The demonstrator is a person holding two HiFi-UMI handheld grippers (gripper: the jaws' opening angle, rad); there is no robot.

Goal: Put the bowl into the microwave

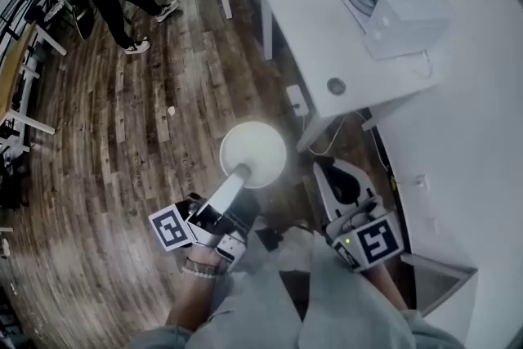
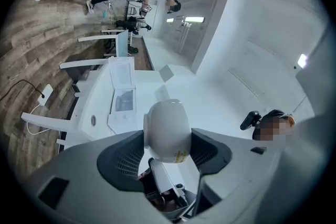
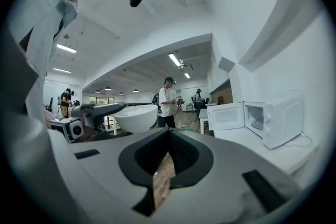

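Left tongs (image 1: pixel 239 173) clamp the bowl (image 1: pixel 255 149), right tongs (image 1: pixel 339 180) closed empty; microwave (image 1: pixel 388 12) open on table (image 1: pixel 327 41).

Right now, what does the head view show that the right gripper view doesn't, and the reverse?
Head view only: the round grey cable hole in the white table. Right gripper view only: long ceiling strip lights. Both: the round white bowl gripped by the left claw, and the white microwave with its door open.
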